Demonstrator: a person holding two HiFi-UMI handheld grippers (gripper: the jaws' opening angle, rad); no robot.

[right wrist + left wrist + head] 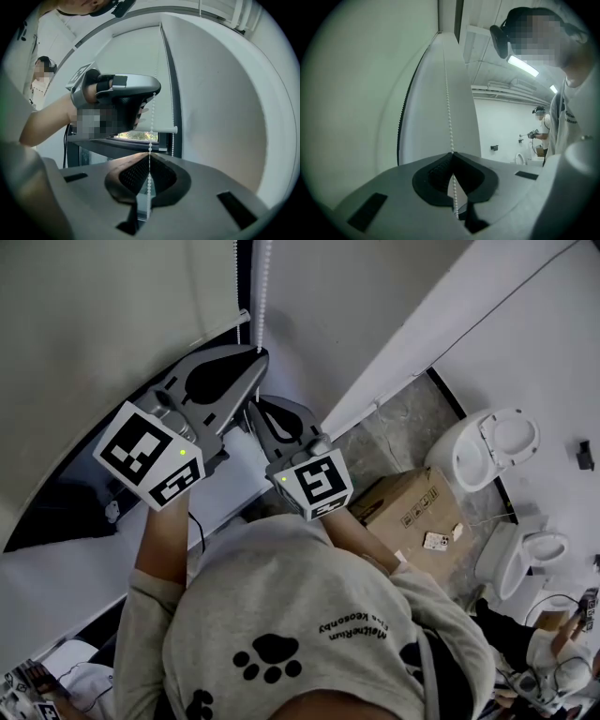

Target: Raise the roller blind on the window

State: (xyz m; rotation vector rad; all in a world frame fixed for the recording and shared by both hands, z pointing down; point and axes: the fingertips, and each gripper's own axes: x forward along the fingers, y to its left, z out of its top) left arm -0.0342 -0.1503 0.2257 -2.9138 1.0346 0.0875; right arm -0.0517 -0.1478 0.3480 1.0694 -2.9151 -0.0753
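Pinching the bead chain [449, 112], left gripper [452, 153] and right gripper [150, 153] both sit closed on it. A jerky pull risks beads slipping free.

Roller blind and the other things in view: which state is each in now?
roller blind: lowered almost fully, strip of window bare below
bead chain: hanging straight, gripped at two heights
left hand-held gripper: shut on the bead chain, upper grip
right hand-held gripper: shut on the bead chain, lower grip
cardboard box: flaps closed
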